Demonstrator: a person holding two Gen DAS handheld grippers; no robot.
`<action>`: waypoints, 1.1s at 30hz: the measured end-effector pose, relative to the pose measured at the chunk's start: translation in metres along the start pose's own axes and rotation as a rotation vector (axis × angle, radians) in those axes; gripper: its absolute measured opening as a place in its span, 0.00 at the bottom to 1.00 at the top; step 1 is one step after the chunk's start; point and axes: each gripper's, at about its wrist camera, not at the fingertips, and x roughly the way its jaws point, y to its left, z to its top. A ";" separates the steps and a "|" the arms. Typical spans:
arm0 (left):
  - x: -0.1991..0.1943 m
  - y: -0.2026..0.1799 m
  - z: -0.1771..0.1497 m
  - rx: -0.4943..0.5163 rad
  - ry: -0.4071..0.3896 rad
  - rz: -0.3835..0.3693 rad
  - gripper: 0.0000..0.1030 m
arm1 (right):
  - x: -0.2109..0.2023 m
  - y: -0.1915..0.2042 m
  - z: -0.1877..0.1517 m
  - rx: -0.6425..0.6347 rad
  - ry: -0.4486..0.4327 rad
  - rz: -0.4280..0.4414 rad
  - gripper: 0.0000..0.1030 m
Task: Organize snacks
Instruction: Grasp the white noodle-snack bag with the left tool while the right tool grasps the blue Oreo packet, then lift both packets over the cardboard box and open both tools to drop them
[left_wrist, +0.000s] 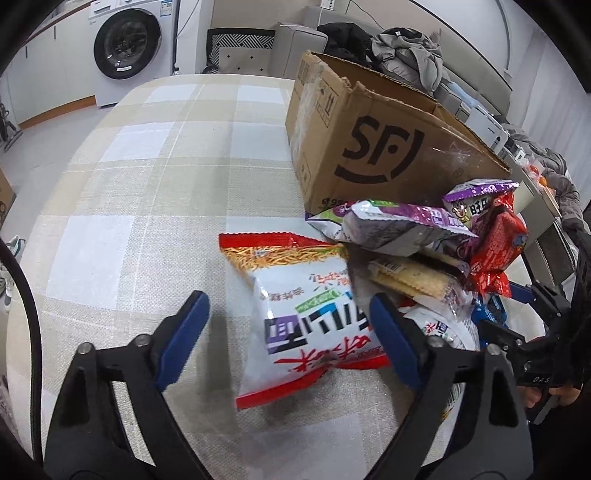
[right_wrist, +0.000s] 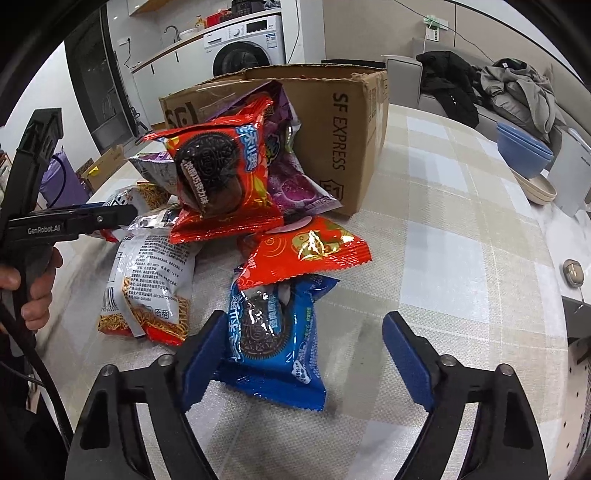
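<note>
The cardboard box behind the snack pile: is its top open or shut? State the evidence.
Open. The cardboard box has its torn top flaps standing up, with no lid across. Whether anything is inside, neither view shows.

A table under a beige-and-white checked cloth bears an open cardboard box, a heap of snack packets beside it, and stacked bowls near the edge.
</note>
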 end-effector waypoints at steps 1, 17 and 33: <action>0.001 -0.001 0.000 0.003 0.001 -0.004 0.75 | 0.000 0.002 0.000 -0.007 0.000 0.002 0.79; -0.014 -0.005 -0.014 0.019 -0.038 -0.001 0.42 | -0.012 0.018 -0.014 -0.084 -0.003 0.040 0.43; -0.060 -0.009 -0.023 0.027 -0.136 -0.006 0.42 | -0.071 0.006 -0.013 -0.087 -0.208 0.120 0.43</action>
